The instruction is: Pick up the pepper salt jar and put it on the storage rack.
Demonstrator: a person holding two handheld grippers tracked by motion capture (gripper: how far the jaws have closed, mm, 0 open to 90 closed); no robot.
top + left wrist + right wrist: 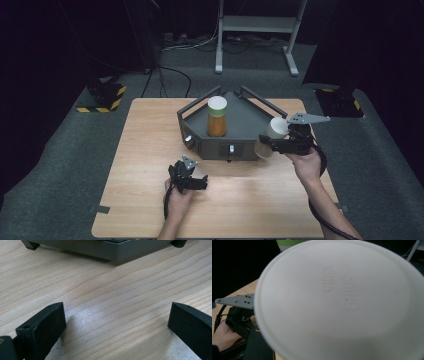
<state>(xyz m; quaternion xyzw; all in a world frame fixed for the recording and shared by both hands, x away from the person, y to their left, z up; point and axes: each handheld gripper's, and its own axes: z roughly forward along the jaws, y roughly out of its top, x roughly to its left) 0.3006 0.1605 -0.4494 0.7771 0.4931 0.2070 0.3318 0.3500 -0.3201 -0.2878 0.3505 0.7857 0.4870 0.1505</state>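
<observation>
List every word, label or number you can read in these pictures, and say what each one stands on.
"Bottle": embossed on the white lid held in the right tool, as the right gripper view shows; soft, so the reading is likely rather than sure.
A longer embossed word beside it on the same lid: too blurred to read.
Orange jar on the grey tray: no readable label in the high view.
</observation>
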